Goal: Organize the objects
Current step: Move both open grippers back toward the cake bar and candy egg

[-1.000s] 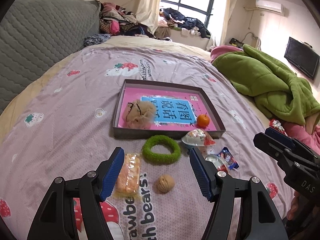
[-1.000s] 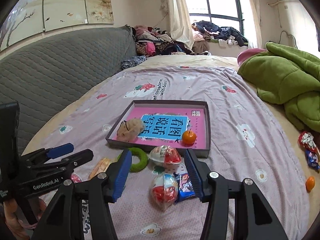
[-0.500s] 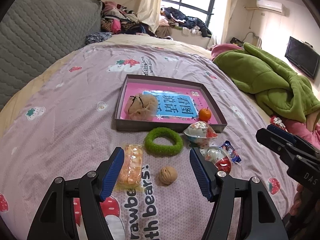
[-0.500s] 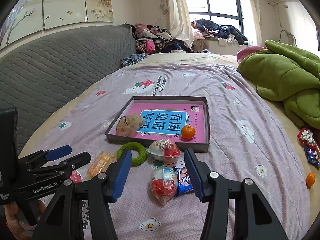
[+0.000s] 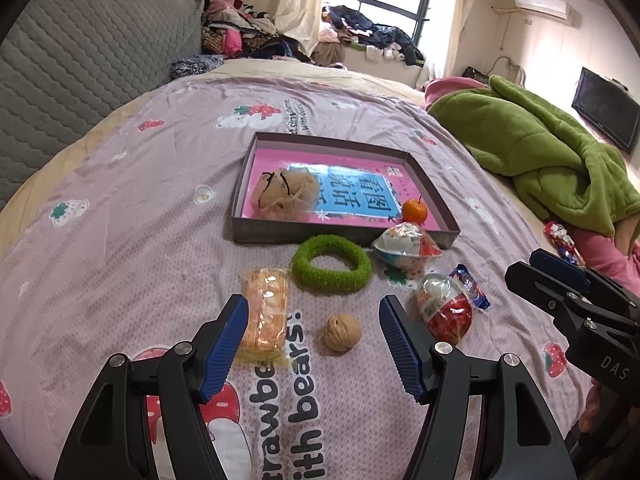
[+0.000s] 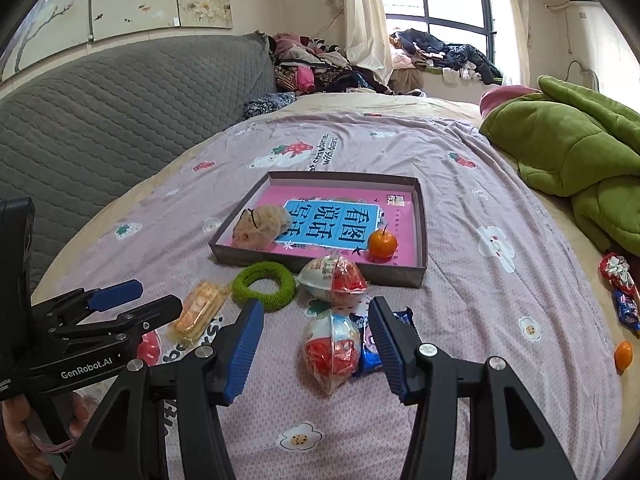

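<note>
From my right view, the egg hides most of the blue packet just beside it.

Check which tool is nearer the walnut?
Left. The left tool frames the walnut between open jaws; the right tool sits off to the side, over a wrapped egg.

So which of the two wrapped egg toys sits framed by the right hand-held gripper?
The nearer wrapped egg toy, beside the blue packet; the other lies by the tray.

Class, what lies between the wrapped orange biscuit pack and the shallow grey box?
Only bare pink bedsheet separates the orange biscuit pack from the shallow grey box, per the left wrist view.
</note>
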{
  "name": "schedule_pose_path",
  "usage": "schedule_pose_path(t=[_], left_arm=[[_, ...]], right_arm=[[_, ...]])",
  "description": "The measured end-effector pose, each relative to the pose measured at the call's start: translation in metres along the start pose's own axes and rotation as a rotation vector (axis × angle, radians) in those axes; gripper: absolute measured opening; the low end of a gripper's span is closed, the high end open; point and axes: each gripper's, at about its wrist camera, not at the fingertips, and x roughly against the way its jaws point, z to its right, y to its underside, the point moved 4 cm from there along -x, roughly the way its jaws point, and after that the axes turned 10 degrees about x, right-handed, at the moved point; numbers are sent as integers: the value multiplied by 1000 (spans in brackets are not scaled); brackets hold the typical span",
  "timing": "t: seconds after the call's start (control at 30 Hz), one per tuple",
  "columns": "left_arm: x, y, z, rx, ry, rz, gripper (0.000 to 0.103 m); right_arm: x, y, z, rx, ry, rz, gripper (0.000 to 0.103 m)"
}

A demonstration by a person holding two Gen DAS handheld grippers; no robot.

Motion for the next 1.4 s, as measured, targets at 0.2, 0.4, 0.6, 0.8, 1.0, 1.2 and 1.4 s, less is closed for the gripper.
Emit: schedule_pose_path(t=[0.2, 0.4, 0.6, 0.8, 1.0, 1.2, 1.4], left_arm=[[-4, 6, -3, -2, -7, -15, 70], [-5, 9, -6, 0, -7, -27, 70], [-7, 14, -8, -2, -9, -41, 70], [-9, 18, -10, -1, -10, -49, 70], [-11, 21, -13, -1, -16, -60, 70], [-15, 25, -15, 3, -25, -84, 70], [-15, 33, -17, -8, -36, -103, 70]], right_arm=[[-6, 7, -2, 5, 1, -22, 54], [-10, 12, -6, 10, -10, -31, 54], [-12, 15, -11, 23, -14, -38, 54], [-16, 19, -14, 31, -13, -53, 54], [-19, 24, -17, 36, -16, -65, 54], [-22, 29, -20, 44, -25, -83, 54], [-25, 35, -19, 39, -22, -96, 54]])
